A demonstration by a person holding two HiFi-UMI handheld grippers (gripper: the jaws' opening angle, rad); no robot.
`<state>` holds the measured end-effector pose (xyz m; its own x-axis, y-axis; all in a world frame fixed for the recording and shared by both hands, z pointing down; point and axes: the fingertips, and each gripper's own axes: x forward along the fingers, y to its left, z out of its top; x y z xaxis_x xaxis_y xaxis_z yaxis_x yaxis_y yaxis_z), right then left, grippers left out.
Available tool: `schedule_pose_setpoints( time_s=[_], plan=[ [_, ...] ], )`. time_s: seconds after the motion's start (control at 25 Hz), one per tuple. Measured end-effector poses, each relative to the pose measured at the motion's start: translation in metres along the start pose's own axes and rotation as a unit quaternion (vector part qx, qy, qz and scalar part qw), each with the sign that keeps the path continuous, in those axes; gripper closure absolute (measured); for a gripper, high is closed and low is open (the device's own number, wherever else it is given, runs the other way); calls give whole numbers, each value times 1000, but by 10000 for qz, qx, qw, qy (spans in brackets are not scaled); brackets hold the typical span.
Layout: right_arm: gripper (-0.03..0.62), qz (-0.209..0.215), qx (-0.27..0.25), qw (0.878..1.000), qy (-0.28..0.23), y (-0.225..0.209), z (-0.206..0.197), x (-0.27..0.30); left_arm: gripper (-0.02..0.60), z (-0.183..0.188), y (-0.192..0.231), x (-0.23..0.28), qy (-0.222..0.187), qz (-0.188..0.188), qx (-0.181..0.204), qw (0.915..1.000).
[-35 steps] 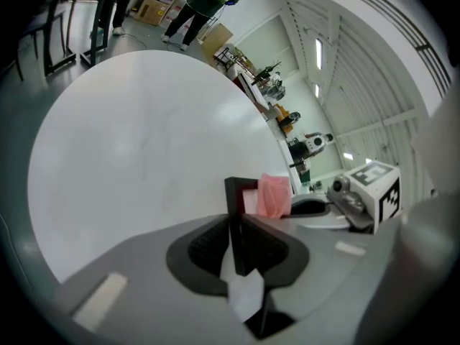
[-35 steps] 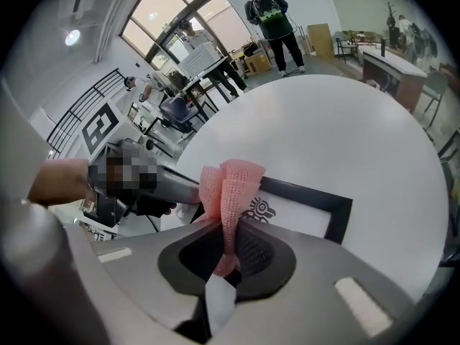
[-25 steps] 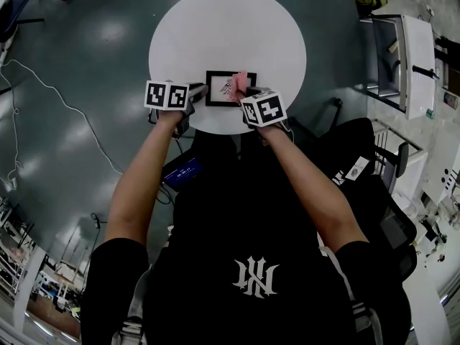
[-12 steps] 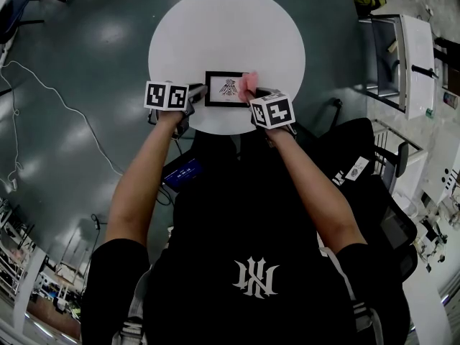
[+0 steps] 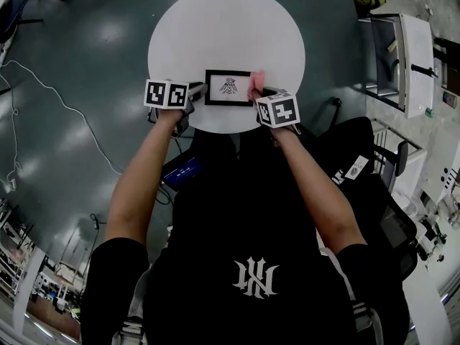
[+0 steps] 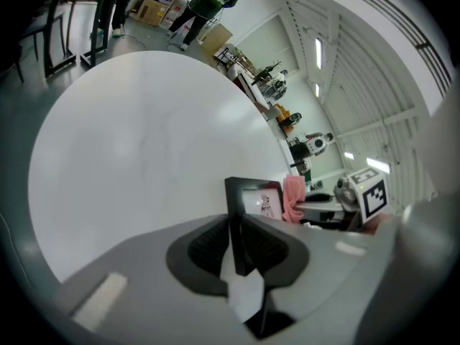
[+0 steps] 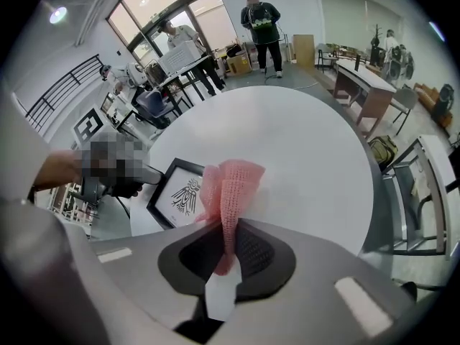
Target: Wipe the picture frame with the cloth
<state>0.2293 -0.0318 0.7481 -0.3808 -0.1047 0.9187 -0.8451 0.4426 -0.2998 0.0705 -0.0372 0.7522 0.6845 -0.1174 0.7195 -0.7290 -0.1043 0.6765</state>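
Note:
A small black picture frame (image 5: 228, 88) with a bird drawing lies flat near the front edge of the round white table (image 5: 226, 27). My left gripper (image 5: 192, 92) is shut on the frame's left edge (image 6: 235, 207), pinning it. My right gripper (image 5: 256, 95) is shut on a pink knitted cloth (image 7: 228, 192). The cloth (image 5: 255, 83) hangs at the frame's right end (image 7: 180, 192), over its right edge. In the left gripper view the pink cloth (image 6: 293, 198) shows just beyond the frame.
A chair and a desk (image 5: 406, 60) stand to the right of the table. A cable (image 5: 43, 85) runs over the grey floor on the left. People stand beyond the table's far side (image 7: 262, 27). Wide bare tabletop lies behind the frame.
My right gripper has drawn the pink cloth rightward across the frame, from over the picture's middle to its right end. The left gripper has held still on the frame.

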Motion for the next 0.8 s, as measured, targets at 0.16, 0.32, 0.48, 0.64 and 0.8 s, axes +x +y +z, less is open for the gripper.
schedule_pose_setpoints(
  time_s=[0.16,0.32,0.48,0.64,0.8],
  plan=[
    [565,319,196,9989,-271,20,16,-9,526,0,-1,1,0,-8,-13,10000],
    [565,758,-254,9956,-497,65,39,-11,528,2,-2,0,-15,-16,-34,10000],
    [565,1198,-160,9922,-289,99,35,15,528,2,-1,1,-16,-20,-41,10000],
    [565,1506,39,9885,-91,120,29,38,528,2,1,1,-25,-16,-56,10000],
    [565,1509,-122,9884,-90,129,30,50,529,1,2,1,-34,-4,-30,10000]
  ],
)
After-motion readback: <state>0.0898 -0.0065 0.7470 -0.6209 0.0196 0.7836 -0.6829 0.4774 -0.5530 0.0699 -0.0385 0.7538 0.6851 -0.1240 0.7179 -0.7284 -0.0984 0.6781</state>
